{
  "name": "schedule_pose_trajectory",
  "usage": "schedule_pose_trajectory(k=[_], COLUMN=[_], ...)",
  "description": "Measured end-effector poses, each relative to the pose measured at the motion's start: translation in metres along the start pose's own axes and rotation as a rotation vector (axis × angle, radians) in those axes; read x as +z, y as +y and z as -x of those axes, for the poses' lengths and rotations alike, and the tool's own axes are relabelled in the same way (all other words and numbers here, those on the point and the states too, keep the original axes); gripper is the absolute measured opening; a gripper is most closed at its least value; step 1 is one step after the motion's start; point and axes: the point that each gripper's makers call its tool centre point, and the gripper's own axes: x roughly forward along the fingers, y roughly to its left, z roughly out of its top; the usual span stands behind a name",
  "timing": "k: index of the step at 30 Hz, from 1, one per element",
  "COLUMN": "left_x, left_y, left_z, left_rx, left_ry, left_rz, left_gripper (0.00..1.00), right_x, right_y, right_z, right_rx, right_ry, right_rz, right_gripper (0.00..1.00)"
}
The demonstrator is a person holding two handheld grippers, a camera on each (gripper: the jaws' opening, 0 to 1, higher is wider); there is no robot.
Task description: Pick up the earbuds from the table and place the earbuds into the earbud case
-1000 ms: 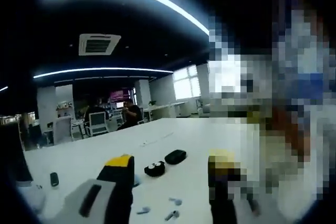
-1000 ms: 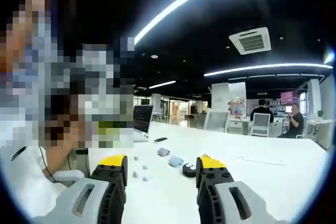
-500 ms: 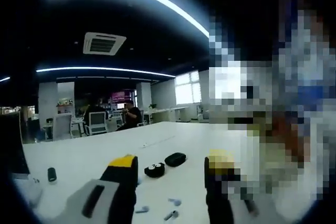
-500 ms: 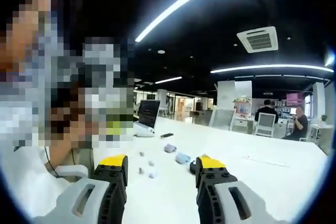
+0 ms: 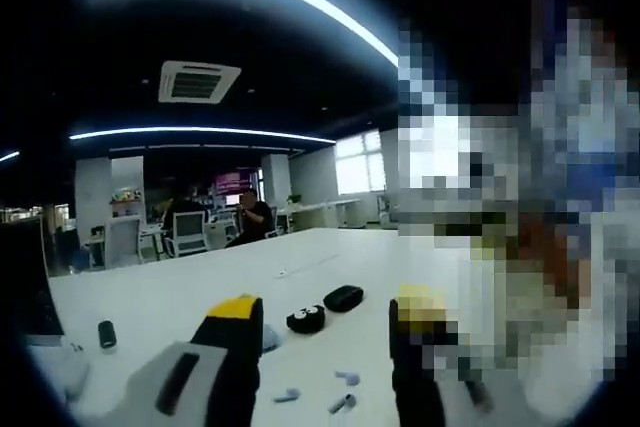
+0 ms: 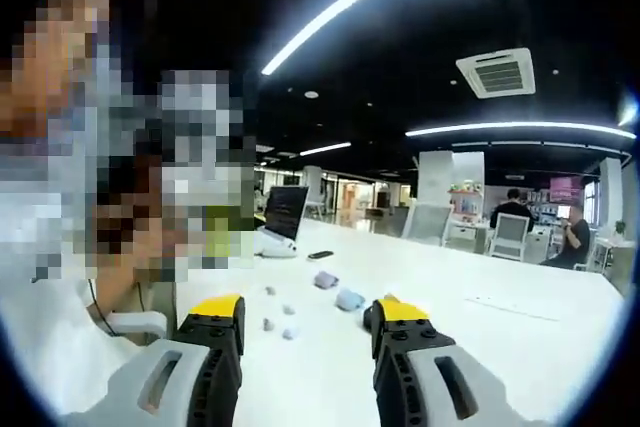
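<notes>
White table (image 5: 180, 292); both tongs (image 5: 325, 322) (image 6: 305, 315) level, jaws apart, above earbuds (image 5: 340, 404).

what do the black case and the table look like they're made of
Black case: probably hard plastic, going by its smooth, rounded shell with a faint sheen; too small to be sure. Table: a smooth white top, perhaps laminate or painted board, evenly bright with no visible grain.

Three pale earbuds (image 5: 347, 378) lie loose on the white desk (image 5: 200, 292), close together, each on its side. Just beyond them sits a round black case (image 5: 306, 320) with two white spots on its front; whether it is open or closed cannot be told.
</notes>
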Motion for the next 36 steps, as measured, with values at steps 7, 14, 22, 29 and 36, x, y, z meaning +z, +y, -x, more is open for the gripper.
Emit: schedule_pose_trajectory(k=[7, 14, 22, 29, 36], left_x=[-0.012, -0.008, -0.012, -0.018, -0.034], left_y=[0.005, 0.000, 0.002, 0.001, 0.010], left_z=[0.002, 0.005, 0.005, 0.006, 0.008], left_rx=[0.008, 0.002, 0.008, -0.005, -0.014], left_ry=[0.027, 0.027, 0.037, 0.067, 0.121], left_rz=[0.019, -0.003, -0.003, -0.033, -0.025], left_gripper=[0.52, 0.52, 0.53, 0.53, 0.52], right_x=[-0.005, 0.001, 0.000, -0.002, -0.007], right_y=[0.003, 0.006, 0.005, 0.003, -0.002], right_z=[-0.004, 0.002, 0.003, 0.001, -0.001], right_rx=[-0.010, -0.009, -0.014, -0.018, -0.030], right_ry=[0.012, 0.001, 0.008, 0.012, 0.021], right_rz=[-0.013, 0.003, 0.010, 0.002, -0.008], right_gripper=[0.49, 0.49, 0.48, 0.48, 0.48])
